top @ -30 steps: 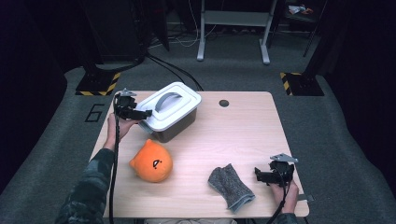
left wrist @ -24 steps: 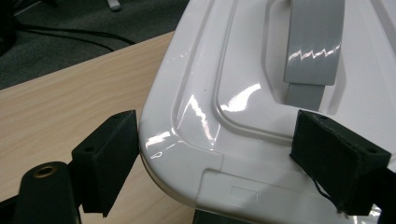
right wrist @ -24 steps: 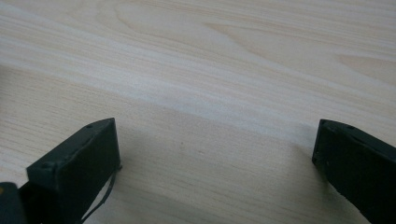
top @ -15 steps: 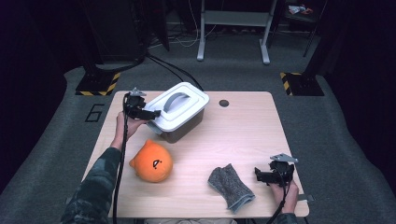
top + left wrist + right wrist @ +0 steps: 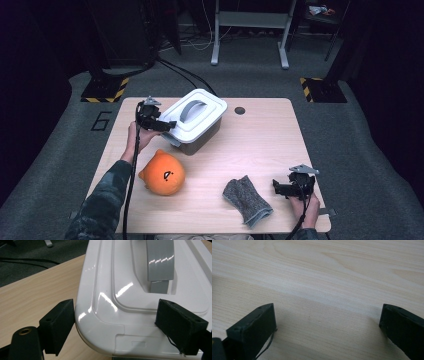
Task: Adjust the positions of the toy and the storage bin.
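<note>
A dark box (image 5: pixel 202 139) with a white lid (image 5: pixel 192 116) and a grey handle (image 5: pixel 191 108) stands at the back left of the wooden table (image 5: pixel 260 145). My left gripper (image 5: pixel 165 125) is open at the box's near left corner. In the left gripper view its jaws straddle the corner of the lid (image 5: pixel 107 290), below the grey handle (image 5: pixel 160 260); the left gripper (image 5: pixel 117 325) is not closed on it. My right gripper (image 5: pixel 279 188) rests open at the front right, over bare table (image 5: pixel 324 277), with nothing between the jaws of the right gripper (image 5: pixel 327 325).
An orange round plush toy (image 5: pixel 162 174) lies at the front left, close to my left forearm. A grey knitted cloth (image 5: pixel 246 200) lies at the front, just left of the right gripper. A small dark hole (image 5: pixel 239 110) sits in the tabletop behind the box.
My left gripper has moved right and up to the box, so the lid's corner now lies between its jaws. The right gripper has stayed put.
</note>
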Motion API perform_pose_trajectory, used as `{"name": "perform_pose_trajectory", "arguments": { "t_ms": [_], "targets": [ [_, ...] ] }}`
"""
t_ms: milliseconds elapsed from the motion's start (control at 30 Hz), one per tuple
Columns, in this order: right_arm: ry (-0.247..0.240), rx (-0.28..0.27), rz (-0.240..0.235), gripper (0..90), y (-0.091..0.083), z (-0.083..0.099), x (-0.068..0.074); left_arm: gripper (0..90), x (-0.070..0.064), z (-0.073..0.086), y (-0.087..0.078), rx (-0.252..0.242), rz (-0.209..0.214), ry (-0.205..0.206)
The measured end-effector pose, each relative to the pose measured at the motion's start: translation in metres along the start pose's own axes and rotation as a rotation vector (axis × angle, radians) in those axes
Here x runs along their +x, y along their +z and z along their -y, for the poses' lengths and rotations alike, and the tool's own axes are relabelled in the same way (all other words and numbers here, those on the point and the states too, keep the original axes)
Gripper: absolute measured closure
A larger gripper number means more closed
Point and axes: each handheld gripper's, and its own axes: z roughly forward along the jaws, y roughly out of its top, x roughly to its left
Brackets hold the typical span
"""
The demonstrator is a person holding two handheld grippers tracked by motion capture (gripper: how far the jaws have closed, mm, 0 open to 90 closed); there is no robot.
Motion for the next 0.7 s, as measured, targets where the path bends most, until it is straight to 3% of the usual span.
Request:
{"name": "perform_pose_trajectory", "arguments": {
  "t_ms": [700],
  "targets": [
    [0.000,0.000,0.000,0.0,0.000,0.000,0.000,17.0,-0.030,-0.003,-0.004,0.033,0.053,0.042]
  ]
}}
